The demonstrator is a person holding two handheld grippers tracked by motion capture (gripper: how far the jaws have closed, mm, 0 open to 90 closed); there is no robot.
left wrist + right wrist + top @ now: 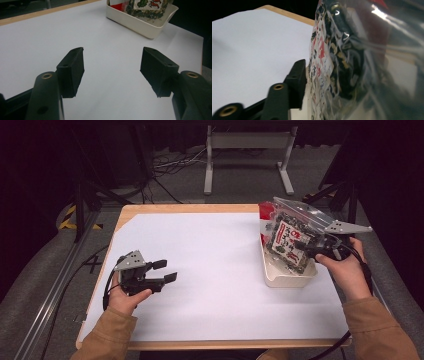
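We see our right gripper (pixel 306 251) at the table's three o'clock, its jaws spread wide with the clear snack bag (pixel 289 234) between them; one black pad (pixel 298 75) lies just beside the bag's printed face, and whether it presses we cannot tell. The bag stands tilted in the cream tray (pixel 280 279), which sits on the white sheet (pixel 210 270) over the wooden table (pixel 150 209). Our left gripper (pixel 165 271) hovers at eight o'clock, well apart, jaws wide and empty over bare paper.
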